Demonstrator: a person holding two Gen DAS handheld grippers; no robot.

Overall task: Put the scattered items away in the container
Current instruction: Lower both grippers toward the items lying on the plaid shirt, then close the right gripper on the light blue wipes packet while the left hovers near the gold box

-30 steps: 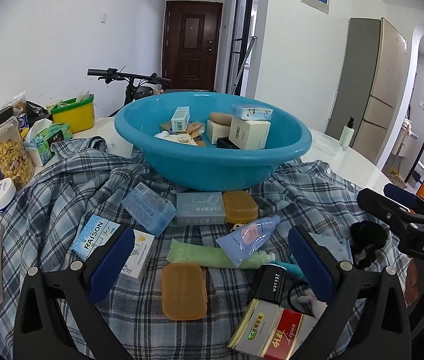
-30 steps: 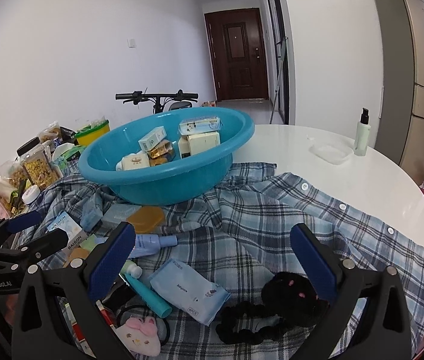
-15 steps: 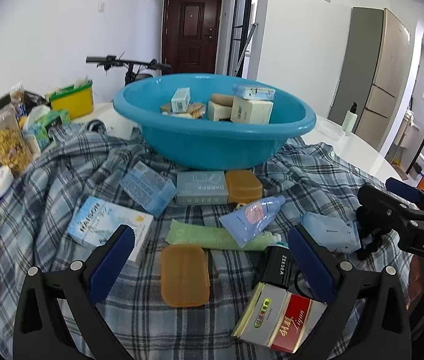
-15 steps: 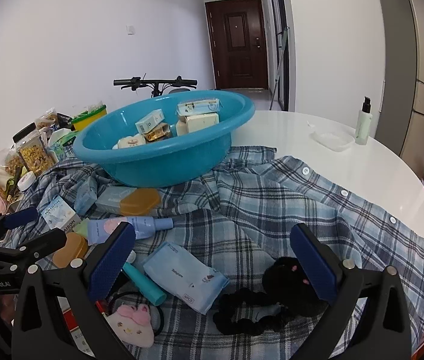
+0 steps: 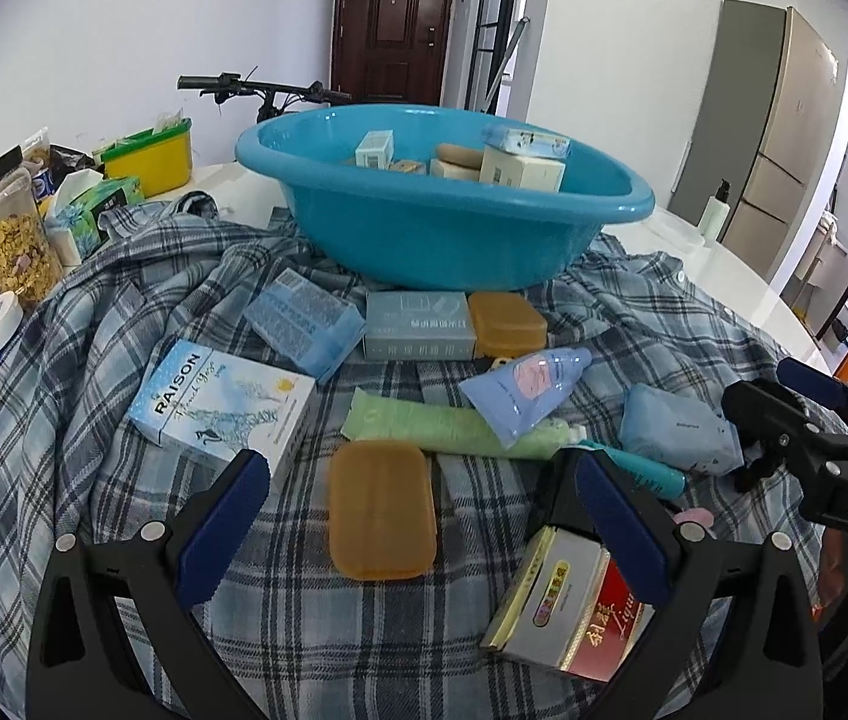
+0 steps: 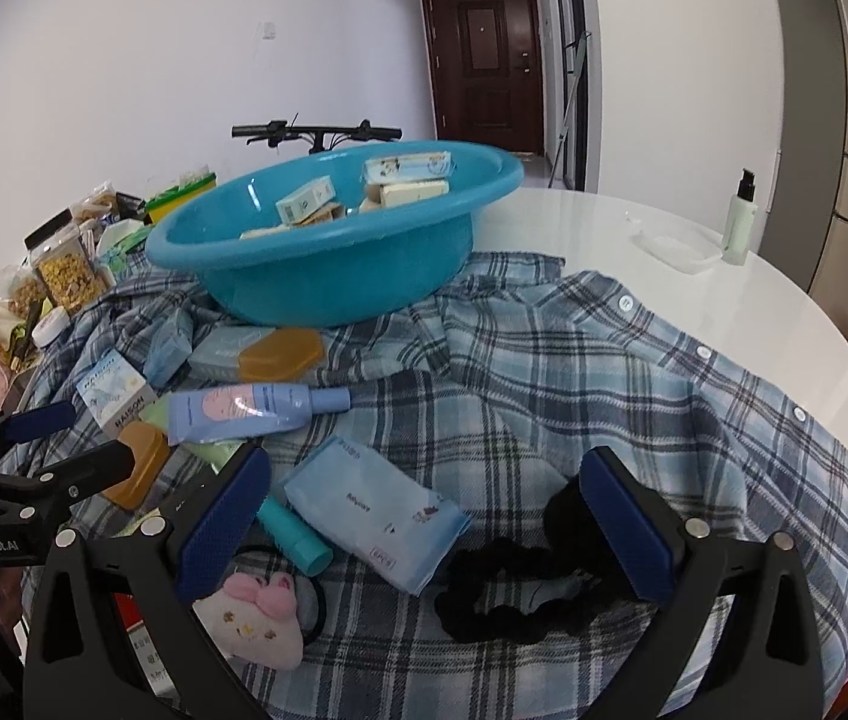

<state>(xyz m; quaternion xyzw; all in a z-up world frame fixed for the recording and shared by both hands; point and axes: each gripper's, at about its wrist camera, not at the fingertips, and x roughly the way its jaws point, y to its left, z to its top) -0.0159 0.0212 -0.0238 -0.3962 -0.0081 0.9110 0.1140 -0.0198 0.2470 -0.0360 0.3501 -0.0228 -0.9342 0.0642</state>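
Tongs on both sides have dropped lower toward the plaid shirt than a second ago, each spread wide and gripping nothing: the left tongs straddle the amber soap case, the right tongs frame the pale blue wipes pack beside the black scrunchie. Teal basin sits behind on the shirt, boxes already inside. Only the right view shows the pink plush hair tie and the white surface; only the left shows the red cigarette box.
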